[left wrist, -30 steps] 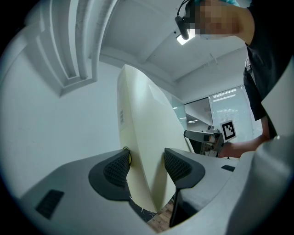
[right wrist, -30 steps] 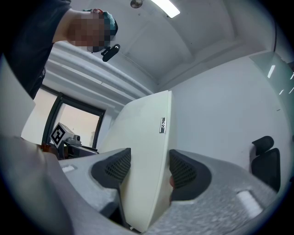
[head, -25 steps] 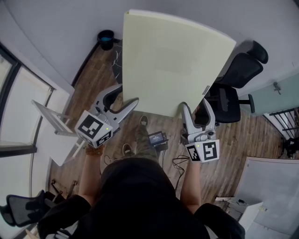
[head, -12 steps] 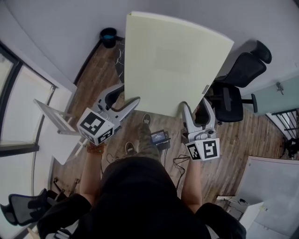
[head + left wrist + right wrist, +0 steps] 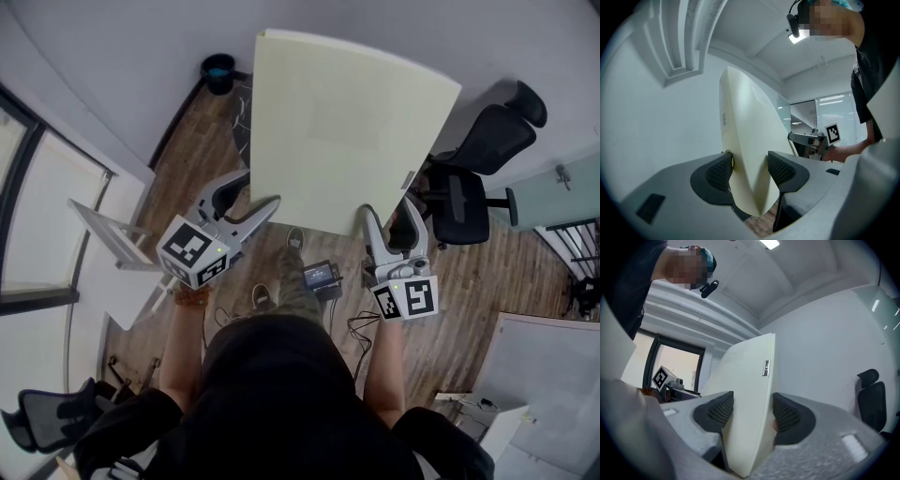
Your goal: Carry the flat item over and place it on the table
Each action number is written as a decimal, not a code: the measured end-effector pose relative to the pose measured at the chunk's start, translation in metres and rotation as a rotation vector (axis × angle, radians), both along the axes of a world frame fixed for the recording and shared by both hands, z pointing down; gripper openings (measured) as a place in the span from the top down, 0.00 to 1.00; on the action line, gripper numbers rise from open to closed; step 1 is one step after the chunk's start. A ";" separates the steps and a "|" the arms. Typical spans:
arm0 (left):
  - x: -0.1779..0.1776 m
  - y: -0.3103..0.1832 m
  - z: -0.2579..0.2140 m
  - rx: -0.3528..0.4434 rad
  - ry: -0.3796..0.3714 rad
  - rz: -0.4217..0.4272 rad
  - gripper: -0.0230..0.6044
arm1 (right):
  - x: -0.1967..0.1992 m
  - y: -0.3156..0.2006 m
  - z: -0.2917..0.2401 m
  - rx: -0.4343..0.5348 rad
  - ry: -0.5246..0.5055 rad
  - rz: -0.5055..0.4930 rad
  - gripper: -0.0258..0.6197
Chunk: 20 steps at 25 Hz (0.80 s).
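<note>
Cream panel: one pale cream flat board (image 5: 347, 131), held up off the wooden plank floor (image 5: 187, 159) in front of the person, with its broad face toward the head camera.
Grippers: two, one at each lower corner of the board.
Left gripper (image 5: 750, 171): its two jaws are drawn in on the board's lower edge, one black ribbed pad against each face.
Right gripper (image 5: 749, 413): its two jaws are likewise clamped on the board's edge, which fills the gap between the pads.
Tag: one small silver tag (image 5: 766, 367) on the board's thin edge, above the right gripper's jaws.
Chair: one black office chair (image 5: 478, 159), just beside the board's right side.
Bin: one dark round bin (image 5: 217, 75) on the floor by the wall, near the board's upper left corner.
Shoes: two shoes (image 5: 290, 242) on the planks below the board.
</note>
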State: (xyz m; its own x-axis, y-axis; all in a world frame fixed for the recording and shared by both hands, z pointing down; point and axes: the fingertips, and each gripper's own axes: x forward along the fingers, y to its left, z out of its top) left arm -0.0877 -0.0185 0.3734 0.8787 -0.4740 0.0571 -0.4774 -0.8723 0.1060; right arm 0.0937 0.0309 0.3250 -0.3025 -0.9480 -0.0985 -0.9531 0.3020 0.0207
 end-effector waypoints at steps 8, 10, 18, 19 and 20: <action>0.001 -0.002 0.012 -0.037 -0.007 0.007 0.59 | 0.002 -0.003 0.012 -0.033 -0.007 0.003 0.56; 0.003 -0.002 0.015 -0.048 -0.015 0.014 0.59 | 0.003 -0.004 0.015 -0.044 -0.009 0.004 0.56; 0.007 -0.006 0.028 -0.089 -0.020 0.025 0.59 | 0.008 -0.007 0.027 -0.077 -0.015 0.006 0.56; 0.007 -0.007 0.030 -0.094 -0.021 0.025 0.59 | 0.008 -0.008 0.030 -0.081 -0.017 0.005 0.56; 0.007 -0.008 0.032 -0.100 -0.023 0.027 0.59 | 0.008 -0.010 0.032 -0.086 -0.018 0.005 0.56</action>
